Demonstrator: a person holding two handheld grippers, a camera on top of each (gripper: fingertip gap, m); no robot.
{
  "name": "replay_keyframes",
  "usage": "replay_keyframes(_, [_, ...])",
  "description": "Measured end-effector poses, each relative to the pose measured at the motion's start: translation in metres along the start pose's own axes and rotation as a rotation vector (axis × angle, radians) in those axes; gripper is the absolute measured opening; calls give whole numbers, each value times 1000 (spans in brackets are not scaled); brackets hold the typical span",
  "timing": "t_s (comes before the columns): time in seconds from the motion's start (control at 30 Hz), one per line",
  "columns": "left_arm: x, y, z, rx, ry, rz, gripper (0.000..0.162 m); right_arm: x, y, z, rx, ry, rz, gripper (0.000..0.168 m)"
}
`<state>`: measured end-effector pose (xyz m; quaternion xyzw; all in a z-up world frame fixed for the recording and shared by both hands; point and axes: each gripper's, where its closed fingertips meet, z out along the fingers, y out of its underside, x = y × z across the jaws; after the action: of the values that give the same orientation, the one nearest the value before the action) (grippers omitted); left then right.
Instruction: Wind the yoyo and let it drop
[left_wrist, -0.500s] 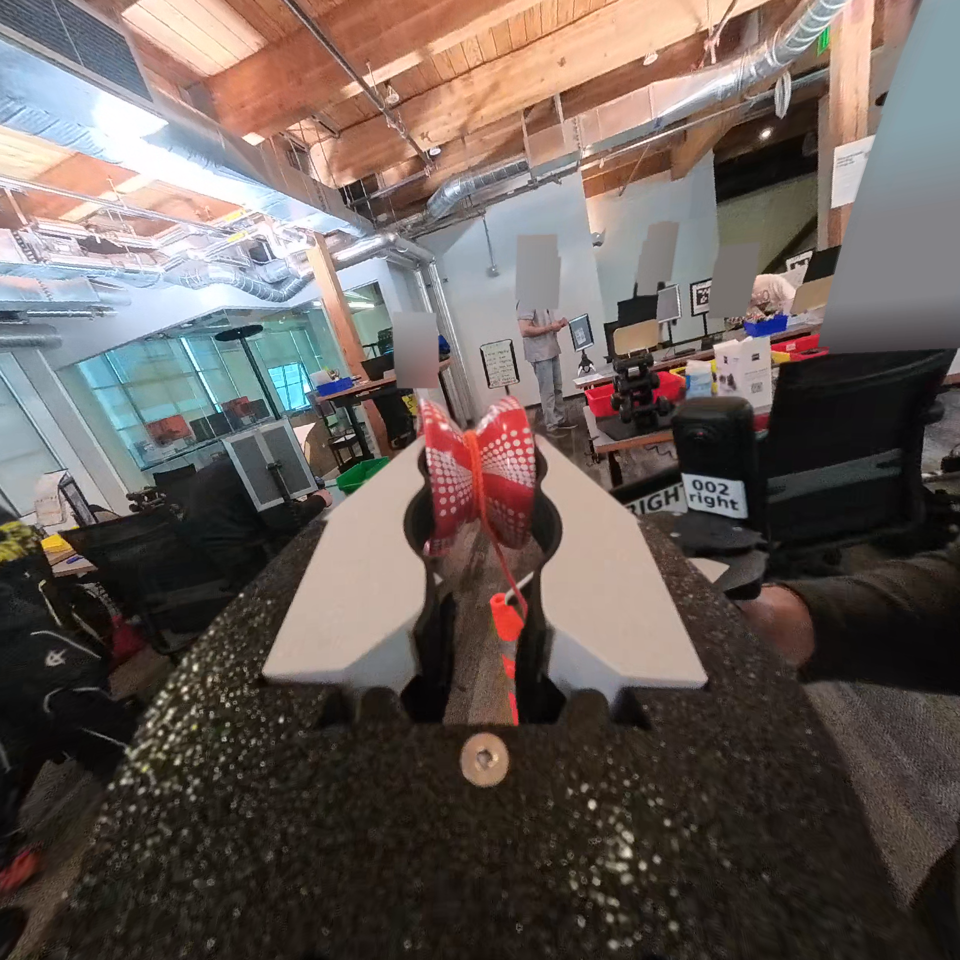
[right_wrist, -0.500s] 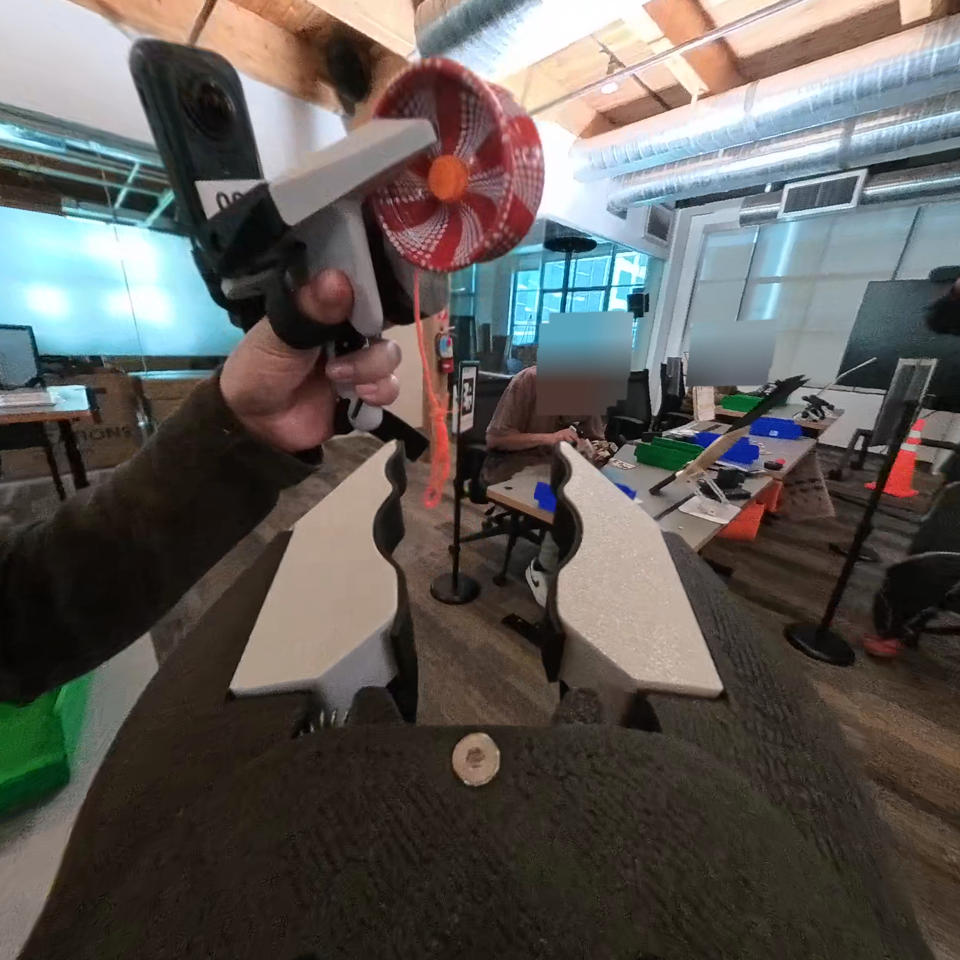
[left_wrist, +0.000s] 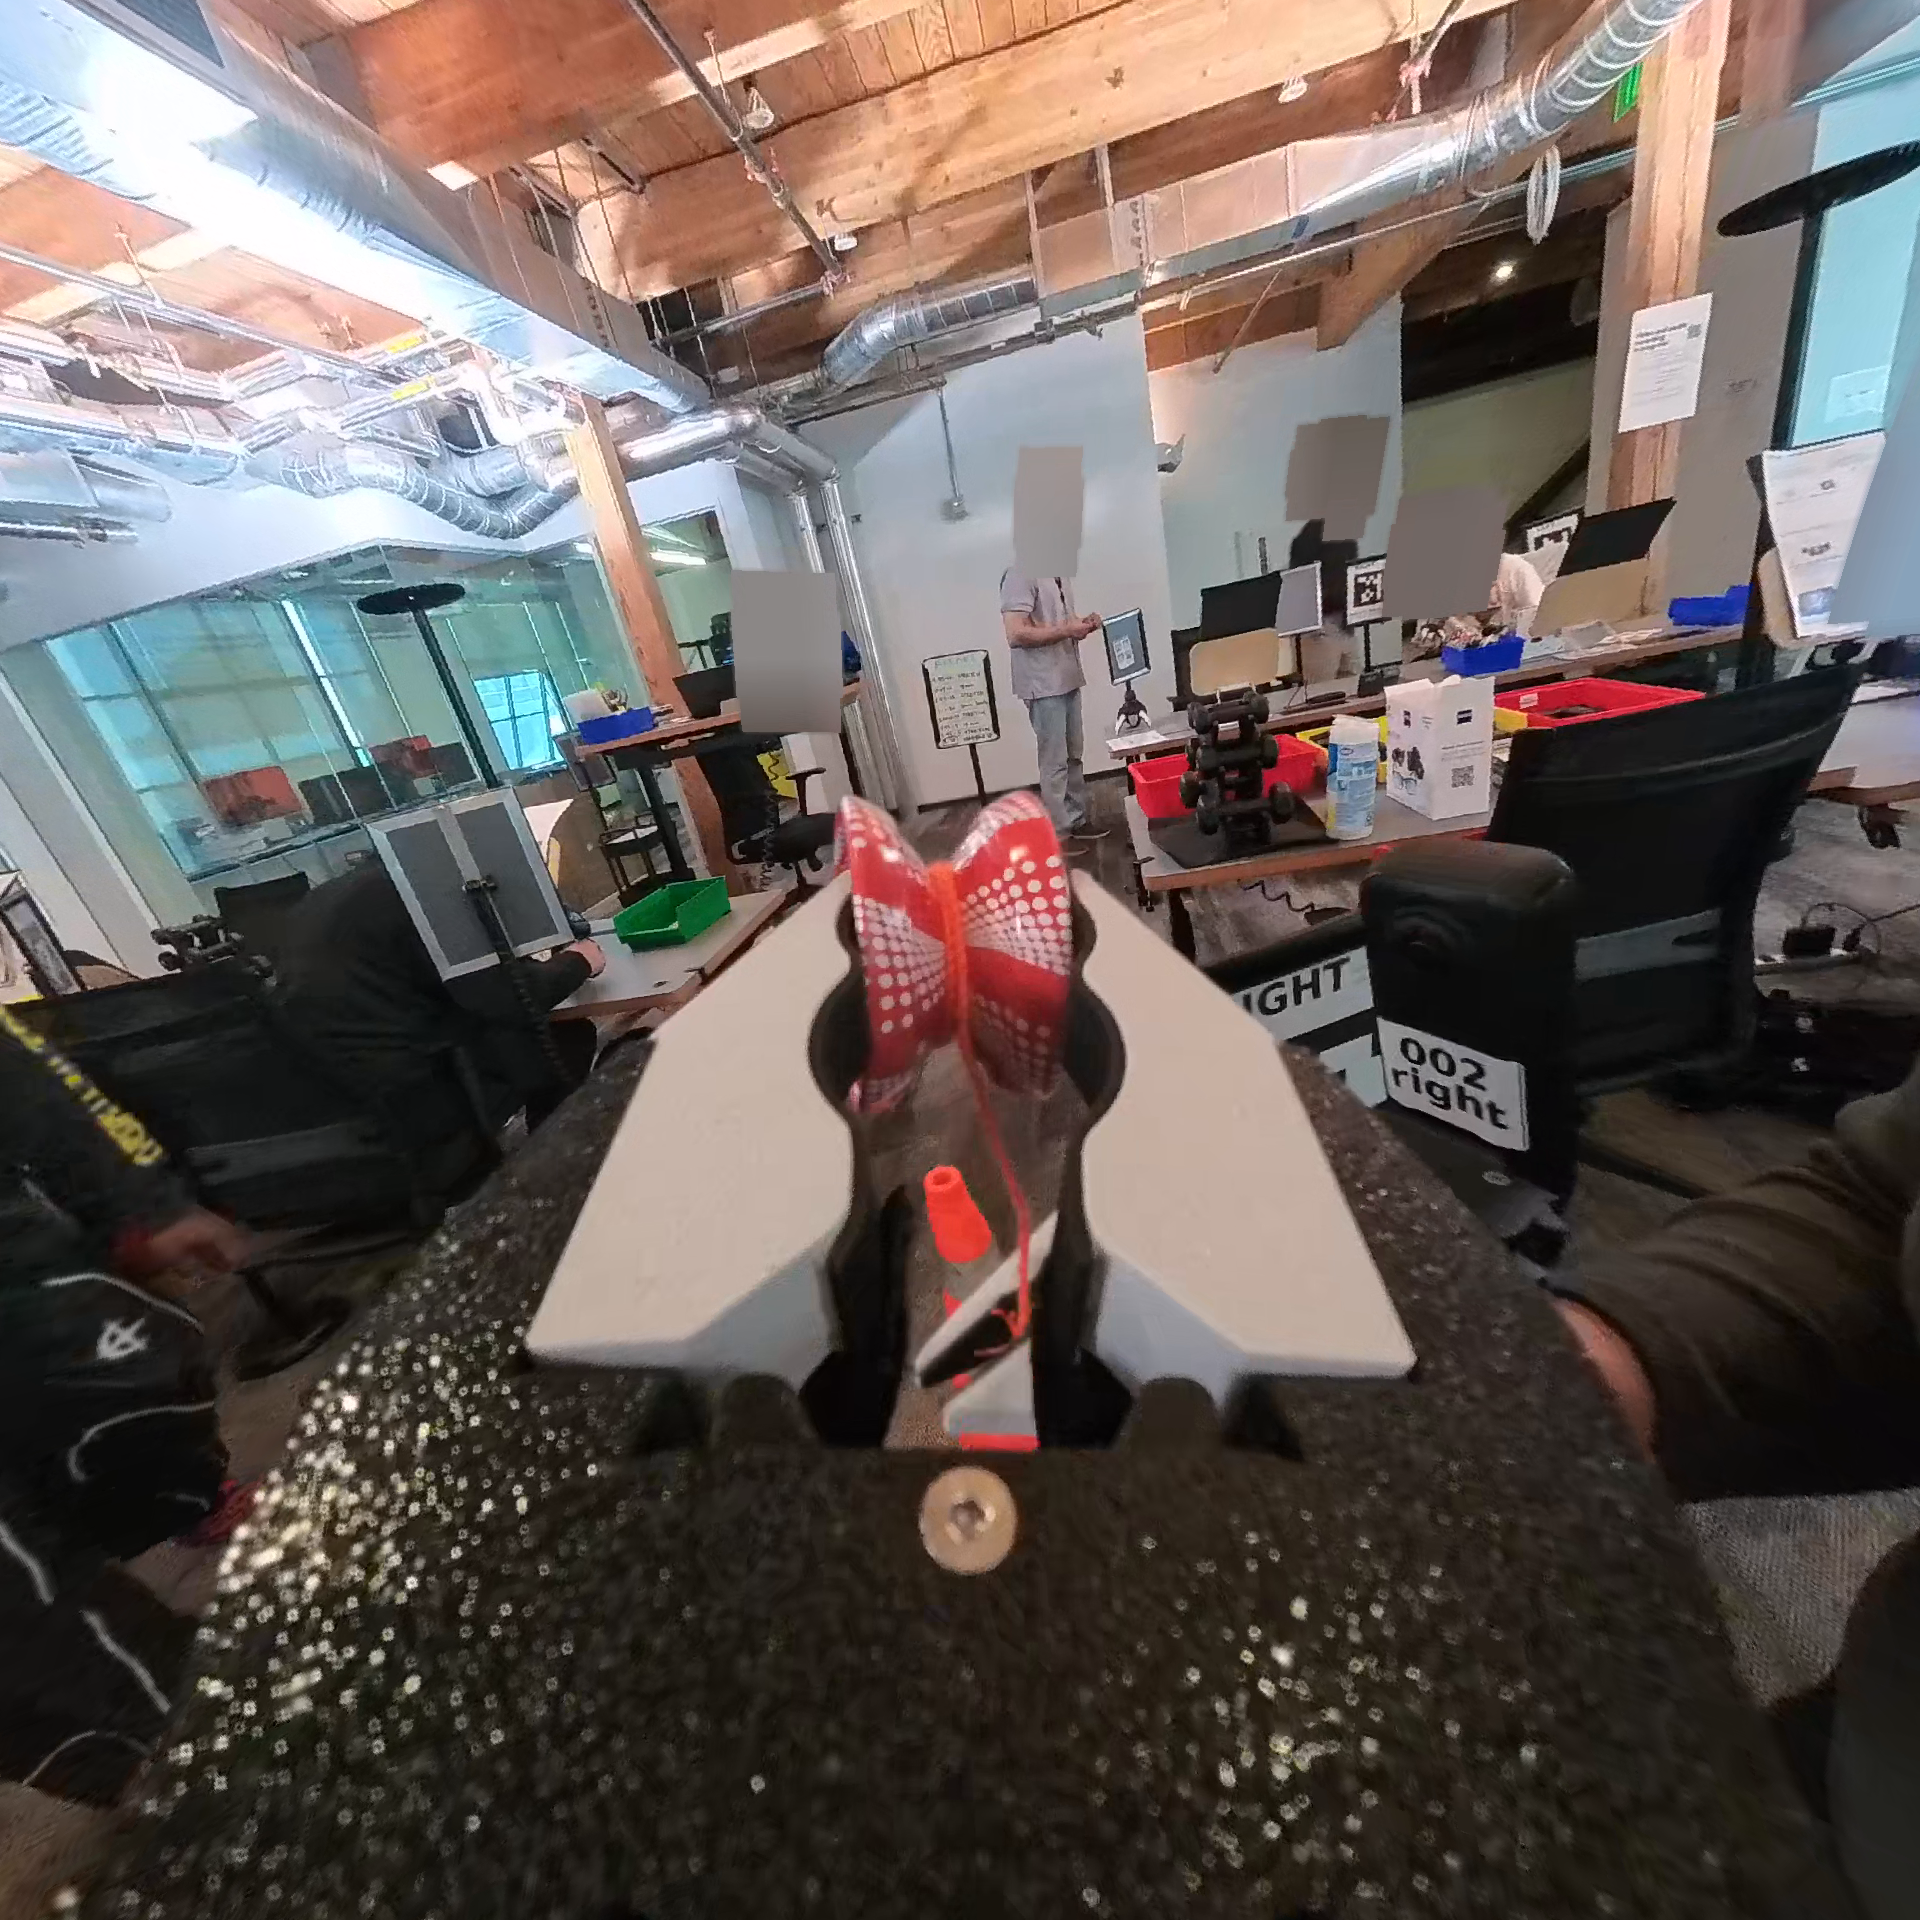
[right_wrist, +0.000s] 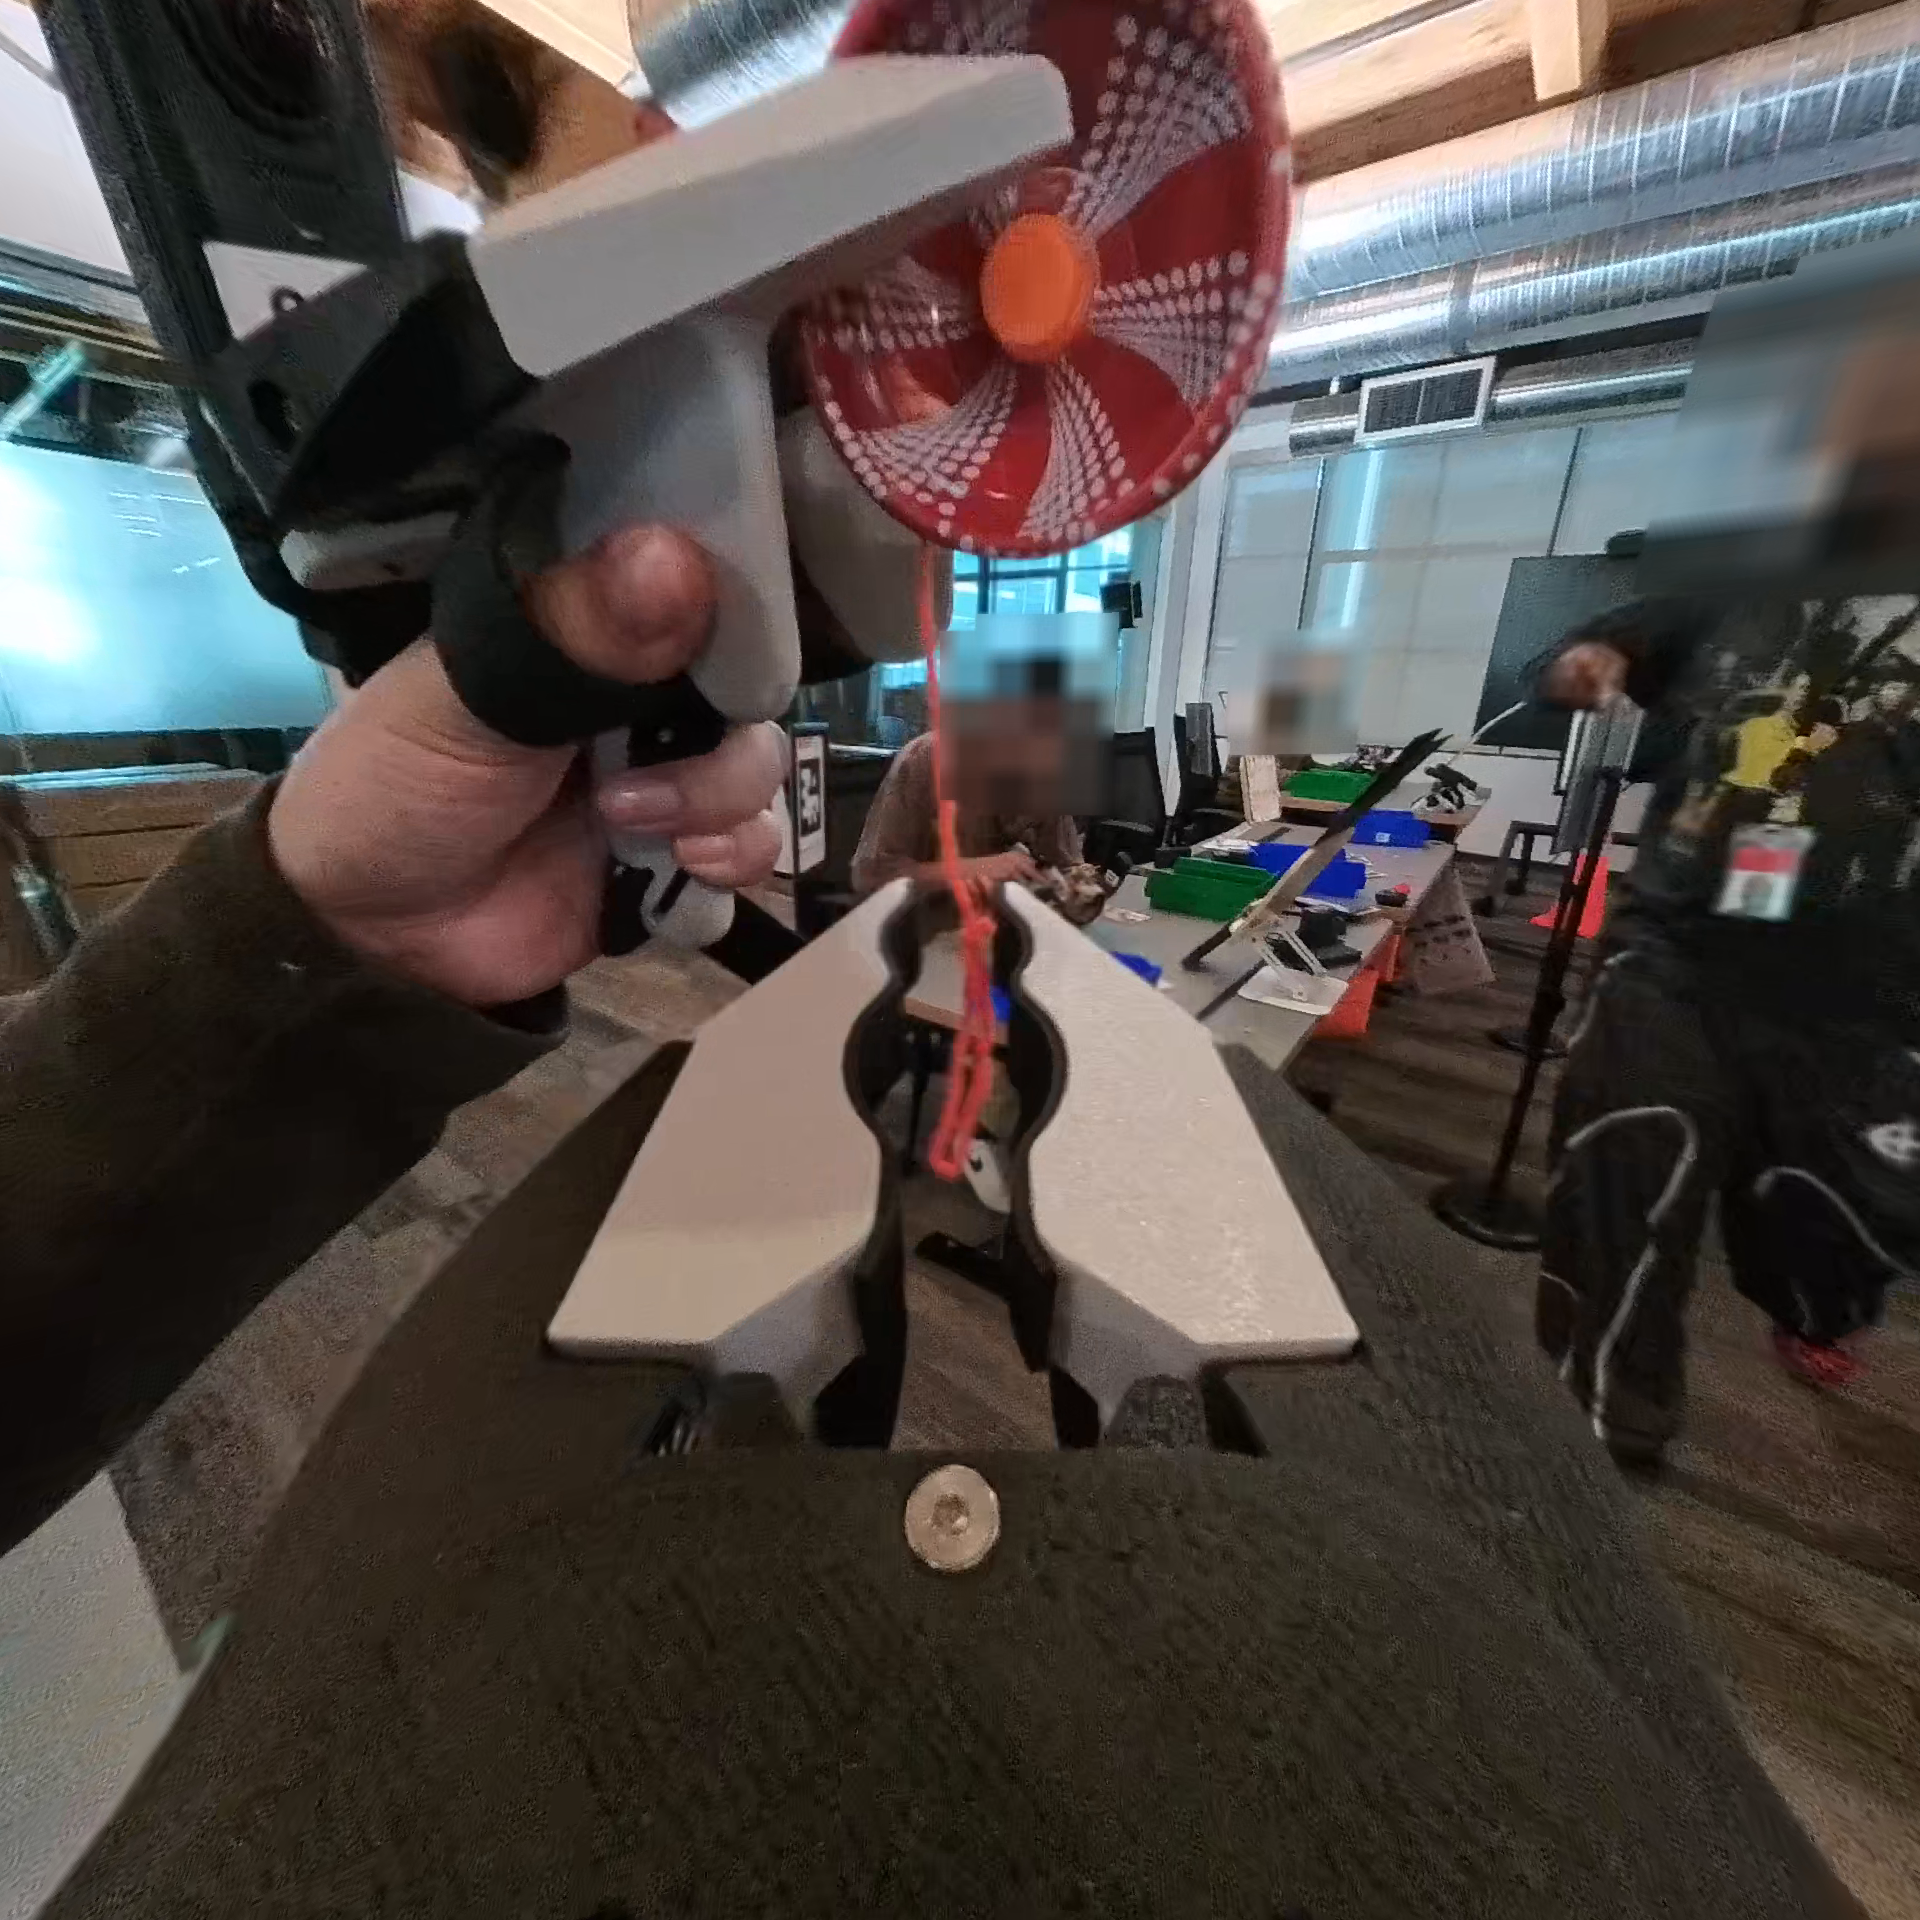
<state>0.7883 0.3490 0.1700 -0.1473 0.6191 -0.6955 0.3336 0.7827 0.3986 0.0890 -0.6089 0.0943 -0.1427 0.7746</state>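
Keep the red white-dotted plastic yoyo (left_wrist: 956, 940) clamped sideways in the left gripper (left_wrist: 961, 914), raised above the right gripper (right_wrist: 961, 904), whose jaws pinch the thin orange string (right_wrist: 951, 831) hanging beneath, then release the left jaws cleanly without jerking.

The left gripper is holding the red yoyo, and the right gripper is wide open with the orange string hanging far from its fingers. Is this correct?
Not quite. The left gripper does hold the red yoyo, but the right gripper is nearly closed, and the orange string hangs between its fingers, as the right wrist view shows.
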Motion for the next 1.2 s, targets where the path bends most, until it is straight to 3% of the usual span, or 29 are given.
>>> replay_keyframes(0.03, [0,-1,0,7,-4,-4,32,4,1,-1,-2,27,-16,0])
replay_keyframes(0.27, [-24,-6,-19,165,-147,-85,31,40,-21,-12,-7,185,-245,0])
replay_keyframes(0.43, [-42,1,-33,323,-285,-152,30,48,-54,0,-21,238,-552,0])
replay_keyframes(0.57, [-40,3,-37,364,-319,-135,31,47,-75,15,-30,244,-681,0])
replay_keyframes(0.73, [-25,12,-37,343,-251,-126,31,45,-79,20,-51,265,-699,0])
replay_keyframes(0.93, [-5,41,-24,230,-183,-30,31,46,-60,0,-113,241,-675,0])
replay_keyframes(1.2, [11,70,-8,37,-322,259,31,38,-45,-12,-150,165,-676,0])
